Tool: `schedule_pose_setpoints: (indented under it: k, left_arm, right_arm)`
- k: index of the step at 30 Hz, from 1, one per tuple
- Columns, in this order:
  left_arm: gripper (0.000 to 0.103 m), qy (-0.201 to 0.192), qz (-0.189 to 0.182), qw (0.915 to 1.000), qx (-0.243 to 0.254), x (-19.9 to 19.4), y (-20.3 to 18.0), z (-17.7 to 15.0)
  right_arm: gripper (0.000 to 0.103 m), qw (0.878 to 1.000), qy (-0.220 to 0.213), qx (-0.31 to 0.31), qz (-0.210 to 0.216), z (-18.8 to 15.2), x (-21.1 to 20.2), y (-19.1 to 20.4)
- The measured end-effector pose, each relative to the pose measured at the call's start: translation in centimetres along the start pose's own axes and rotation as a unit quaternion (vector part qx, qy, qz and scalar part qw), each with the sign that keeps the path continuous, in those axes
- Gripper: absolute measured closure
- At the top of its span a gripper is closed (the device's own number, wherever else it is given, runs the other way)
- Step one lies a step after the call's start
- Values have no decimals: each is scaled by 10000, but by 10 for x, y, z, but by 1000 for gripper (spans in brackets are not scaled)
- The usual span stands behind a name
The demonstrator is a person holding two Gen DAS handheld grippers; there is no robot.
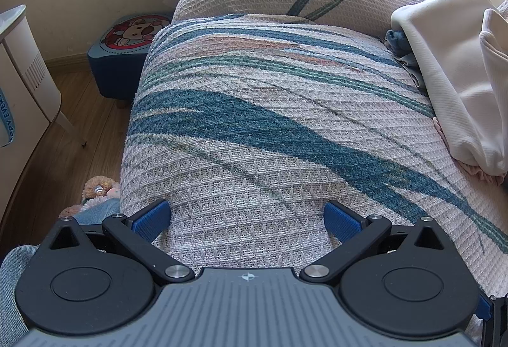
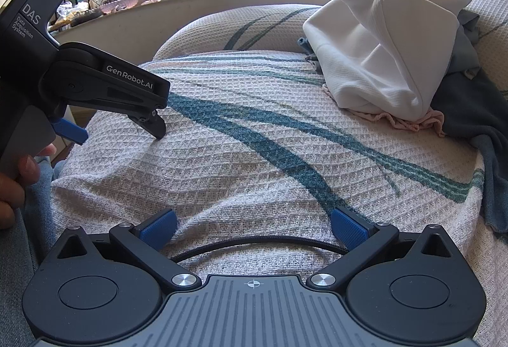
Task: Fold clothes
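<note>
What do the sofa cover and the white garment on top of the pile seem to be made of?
Sofa cover: probably woven cotton, matte, with a raised waffle grid and teal leaf pattern. White garment: likely a thick knit, matte, finely ribbed, falling in soft folds.

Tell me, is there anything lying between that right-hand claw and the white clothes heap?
Nothing but bare sofa cover. In the right wrist view, the open right gripper faces the white garment across an uncluttered stretch of woven, blue-streaked fabric.
</note>
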State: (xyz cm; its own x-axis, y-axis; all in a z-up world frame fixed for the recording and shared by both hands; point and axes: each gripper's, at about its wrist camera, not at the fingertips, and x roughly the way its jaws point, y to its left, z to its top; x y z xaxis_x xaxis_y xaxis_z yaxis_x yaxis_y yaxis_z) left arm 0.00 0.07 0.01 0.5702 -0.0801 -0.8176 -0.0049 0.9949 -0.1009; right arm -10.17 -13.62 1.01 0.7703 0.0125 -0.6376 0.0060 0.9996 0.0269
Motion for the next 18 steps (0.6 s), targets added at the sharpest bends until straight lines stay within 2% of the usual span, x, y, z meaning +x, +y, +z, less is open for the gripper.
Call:
schedule_pose_setpoints:
  k: [2, 18]
  left_arm:
    - [0, -18, -102, 9999, -66, 0, 2, 0]
    - [0, -21, 94, 9999, 94, 1, -1, -1]
  right_arm:
    - [0, 10000, 3, -8, -6, 0, 0, 0]
    - [0, 9999, 122, -12, 4, 4, 1, 0]
